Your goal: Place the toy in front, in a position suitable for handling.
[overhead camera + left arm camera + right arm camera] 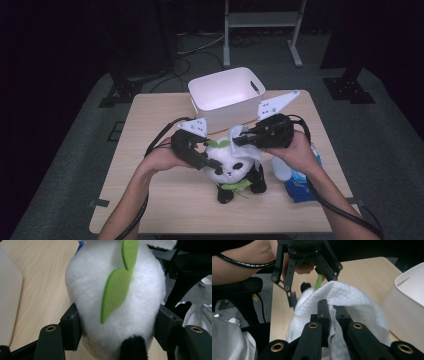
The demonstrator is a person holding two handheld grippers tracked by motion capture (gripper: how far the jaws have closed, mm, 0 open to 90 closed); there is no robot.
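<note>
White cloth (pixel 239 136) hides part of the panda's head (pixel 225 162)

panda plush (pixel 231 170): black-white, green leaves, upright on table | white wipe (pixel 239 133): draped over its head

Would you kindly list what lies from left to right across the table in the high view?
left gripper → panda plush → white bottle → blue packet
</note>
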